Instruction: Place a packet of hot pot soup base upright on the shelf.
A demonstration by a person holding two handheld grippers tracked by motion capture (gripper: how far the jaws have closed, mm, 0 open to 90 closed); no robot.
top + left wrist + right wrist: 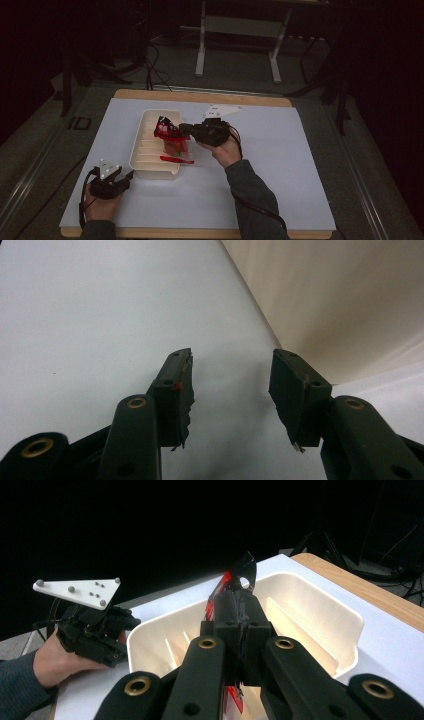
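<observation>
The red packet [170, 137] hangs over the right side of the white tray [145, 150], clamped in the right tool [182, 129], jaws pressed together on it. I'd say it's mid-transfer, with the release left to do. The left tool [125, 177] rests on the tabletop [280, 165] just near-left of the tray, jaws apart and empty.

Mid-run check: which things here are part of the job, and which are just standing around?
In the job:
- red packet, pinched in the right gripper
- white slotted tray
- left gripper, open beside the tray

Just around:
- metal stand beyond the table
- floor cables
</observation>
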